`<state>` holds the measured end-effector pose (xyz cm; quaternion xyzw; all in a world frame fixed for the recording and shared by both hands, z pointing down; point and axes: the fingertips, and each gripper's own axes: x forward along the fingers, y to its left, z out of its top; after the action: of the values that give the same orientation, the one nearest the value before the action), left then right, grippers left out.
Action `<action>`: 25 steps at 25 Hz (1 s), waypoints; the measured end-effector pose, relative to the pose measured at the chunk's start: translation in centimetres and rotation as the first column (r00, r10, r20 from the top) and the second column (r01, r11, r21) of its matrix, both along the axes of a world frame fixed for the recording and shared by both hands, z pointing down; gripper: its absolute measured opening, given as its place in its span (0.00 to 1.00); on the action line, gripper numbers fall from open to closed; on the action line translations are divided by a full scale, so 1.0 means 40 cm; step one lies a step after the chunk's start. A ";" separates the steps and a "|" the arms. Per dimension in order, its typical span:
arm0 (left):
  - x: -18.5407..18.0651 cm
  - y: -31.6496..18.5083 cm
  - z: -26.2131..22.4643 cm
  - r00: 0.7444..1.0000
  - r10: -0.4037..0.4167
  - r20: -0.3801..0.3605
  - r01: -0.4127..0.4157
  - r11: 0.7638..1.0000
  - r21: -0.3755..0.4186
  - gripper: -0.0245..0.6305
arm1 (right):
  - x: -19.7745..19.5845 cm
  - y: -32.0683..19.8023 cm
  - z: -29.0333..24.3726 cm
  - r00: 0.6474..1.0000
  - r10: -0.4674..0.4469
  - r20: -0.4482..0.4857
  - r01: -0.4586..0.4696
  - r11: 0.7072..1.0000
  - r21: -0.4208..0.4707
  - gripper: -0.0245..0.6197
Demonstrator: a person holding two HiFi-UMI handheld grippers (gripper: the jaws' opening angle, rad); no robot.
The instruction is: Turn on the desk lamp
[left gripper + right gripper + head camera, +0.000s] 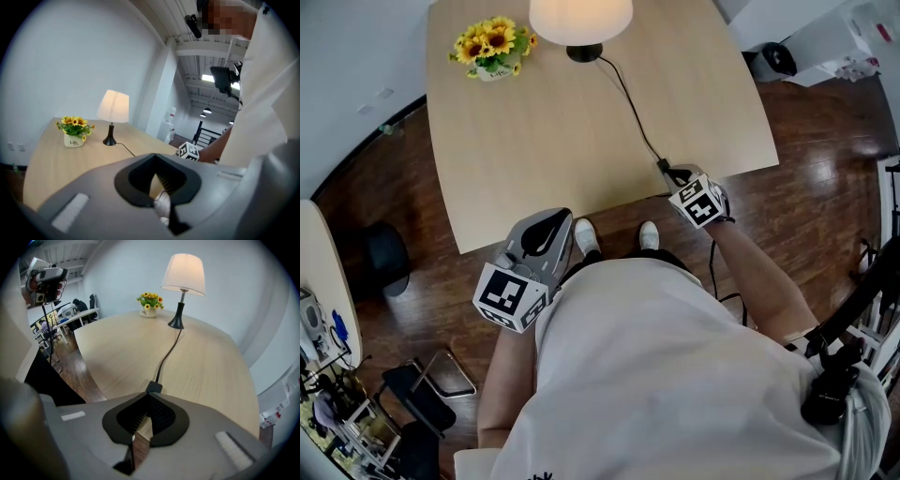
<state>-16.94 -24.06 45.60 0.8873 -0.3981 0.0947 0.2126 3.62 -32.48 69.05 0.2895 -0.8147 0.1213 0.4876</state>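
The desk lamp [580, 19] stands at the table's far edge on a black base, its white shade [183, 273] glowing bright. Its black cord [630, 105] runs to an inline switch [667, 170] near the table's front right edge. My right gripper [674, 176] points steeply down with its jaws shut, tips right at the switch [154, 387]; nothing is between them. Whether they touch it I cannot tell. My left gripper [555, 221] hovers at the table's front edge, jaws together and empty. The lamp [113, 112] also shows in the left gripper view.
A small white pot of yellow flowers [493, 49] sits left of the lamp. The light wooden table [534, 141] stands on a dark wood floor. A folding chair [427, 384] and a cluttered side desk [323, 328] are at my left, equipment stands [862, 309] at my right.
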 end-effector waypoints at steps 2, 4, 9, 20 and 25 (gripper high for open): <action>0.004 0.000 0.007 1.000 0.007 -0.005 -0.007 1.000 0.008 0.04 | 0.003 0.005 0.011 1.000 0.014 0.014 -0.014 1.000 -0.009 0.05; 0.008 0.001 0.013 1.000 0.016 -0.008 -0.016 1.000 0.012 0.04 | 0.002 0.006 0.013 1.000 0.011 0.011 -0.011 1.000 -0.007 0.05; 0.017 -0.009 0.002 1.000 0.013 -0.002 -0.013 1.000 0.001 0.04 | -0.001 0.002 0.005 1.000 -0.009 -0.005 0.009 1.000 -0.015 0.05; 0.030 -0.012 -0.013 1.000 0.007 0.015 -0.007 1.000 0.016 0.04 | 0.000 0.005 -0.020 0.999 -0.010 0.045 0.010 1.000 0.021 0.05; 0.059 -0.013 -0.014 1.000 0.012 0.017 -0.012 1.000 0.026 0.04 | 0.001 0.020 -0.083 0.992 0.009 0.126 -0.016 0.998 0.053 0.05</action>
<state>-14.57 -24.57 45.06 0.8916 -0.3957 0.0984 0.1970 3.66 -31.67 65.72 0.2994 -0.8449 0.1204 0.4266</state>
